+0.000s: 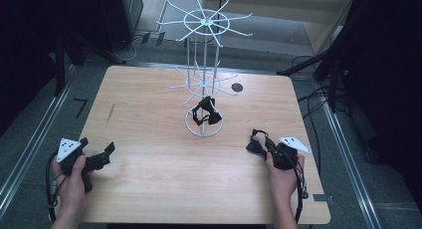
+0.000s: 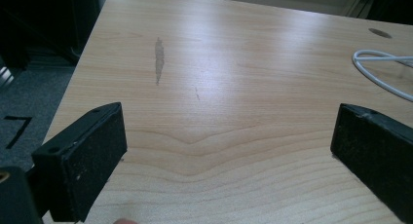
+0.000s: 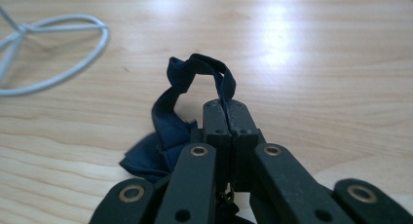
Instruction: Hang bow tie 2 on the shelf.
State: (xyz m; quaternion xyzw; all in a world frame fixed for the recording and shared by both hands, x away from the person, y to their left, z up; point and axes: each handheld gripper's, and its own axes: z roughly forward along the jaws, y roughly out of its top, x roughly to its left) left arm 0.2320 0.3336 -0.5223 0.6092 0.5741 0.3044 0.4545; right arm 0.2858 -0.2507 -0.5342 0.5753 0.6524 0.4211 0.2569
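A white wire rack (image 1: 204,72) with two tiers of spoke hooks stands at the table's middle back; its ring base (image 2: 377,68) (image 3: 53,53) rests on the wood. A dark bow tie (image 1: 206,111) hangs low on the rack above the base. My right gripper (image 1: 263,145) (image 3: 226,109) at the right is shut on the strap of a second dark blue bow tie (image 1: 255,145) (image 3: 170,121), whose bow lies on the table by the jaws. At the near left edge my left gripper (image 1: 97,154) (image 2: 229,151) is open over bare wood with nothing between its jaws.
The wooden table (image 1: 149,169) has a dark cable hole (image 1: 237,87) at the back right and a grey smear (image 2: 159,58) at the left. Black stands and cables line the floor on both sides.
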